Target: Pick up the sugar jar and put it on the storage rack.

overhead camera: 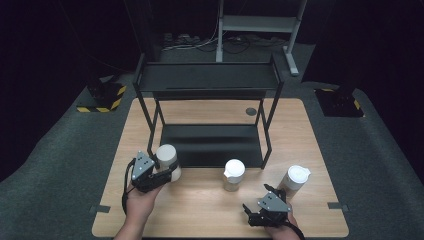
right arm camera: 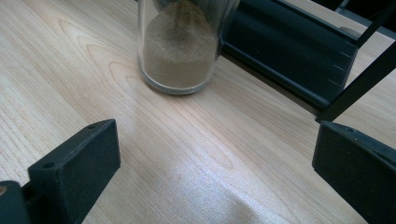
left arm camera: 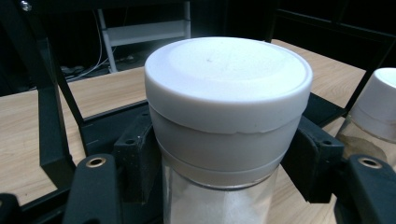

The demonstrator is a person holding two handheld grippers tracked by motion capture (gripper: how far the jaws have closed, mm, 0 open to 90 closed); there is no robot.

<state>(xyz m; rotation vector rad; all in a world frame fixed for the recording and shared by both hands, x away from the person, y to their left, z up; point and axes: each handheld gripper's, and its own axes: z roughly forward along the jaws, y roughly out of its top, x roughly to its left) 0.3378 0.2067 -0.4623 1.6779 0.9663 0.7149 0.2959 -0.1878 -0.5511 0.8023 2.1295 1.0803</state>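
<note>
Three white-lidded glass jars stand near the front of the wooden table [overhead camera: 210, 210]. At the table's left, the left gripper [overhead camera: 159, 174] clamps the first jar [overhead camera: 168, 161] just below its lid, at the front edge of the black rack [overhead camera: 210, 82]; white powder shows through its glass in the left gripper view. The middle jar [overhead camera: 233, 175], well apart, holds brown powder heaped to a peak. The right gripper [overhead camera: 260, 212], jaws wide and holding nothing, rests near the third jar [overhead camera: 295, 181].

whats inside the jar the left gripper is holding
The jar in the left gripper shows a pale, whitish powder through its clear glass below the white lid. The lid and jaws hide how full it is.
</note>
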